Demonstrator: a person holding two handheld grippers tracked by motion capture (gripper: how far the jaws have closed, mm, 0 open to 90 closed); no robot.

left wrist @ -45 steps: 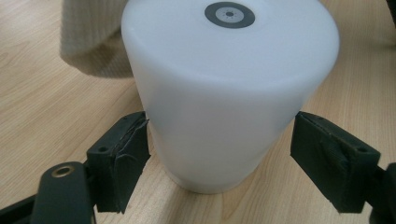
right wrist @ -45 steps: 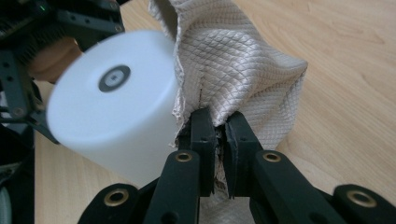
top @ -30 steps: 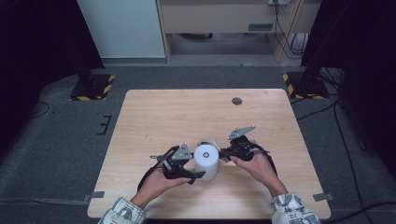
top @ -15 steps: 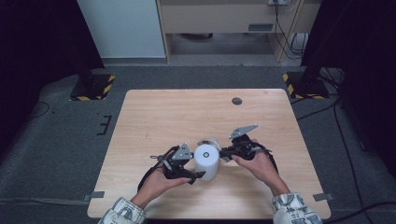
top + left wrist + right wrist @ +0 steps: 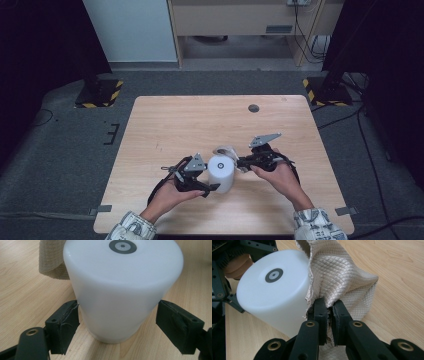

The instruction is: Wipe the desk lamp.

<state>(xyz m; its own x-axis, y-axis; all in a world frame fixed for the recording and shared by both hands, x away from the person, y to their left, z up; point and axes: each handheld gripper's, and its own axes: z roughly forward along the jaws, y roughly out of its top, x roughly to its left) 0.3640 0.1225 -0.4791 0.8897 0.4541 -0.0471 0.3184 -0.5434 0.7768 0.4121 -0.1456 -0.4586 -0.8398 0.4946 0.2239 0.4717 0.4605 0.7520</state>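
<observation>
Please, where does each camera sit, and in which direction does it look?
High view: above the person's side, looking forward and down at the table; both forearms and claws show.
Left gripper view: on the left claw, looking along its jaws, open around the white cylinder.
Right gripper view: on the right claw, jaws pinching the beige cloth.
All share the cylinder and cloth.

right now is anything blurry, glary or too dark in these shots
High view: the table is evenly lit, the room's sides fall into near black, and the small things look soft. Left gripper view: the white cup is bright and nearly washed out, and its near jaws are slightly soft. Right gripper view: the beige cloth weave is crisp, with a soft sheen on the cup.
</observation>
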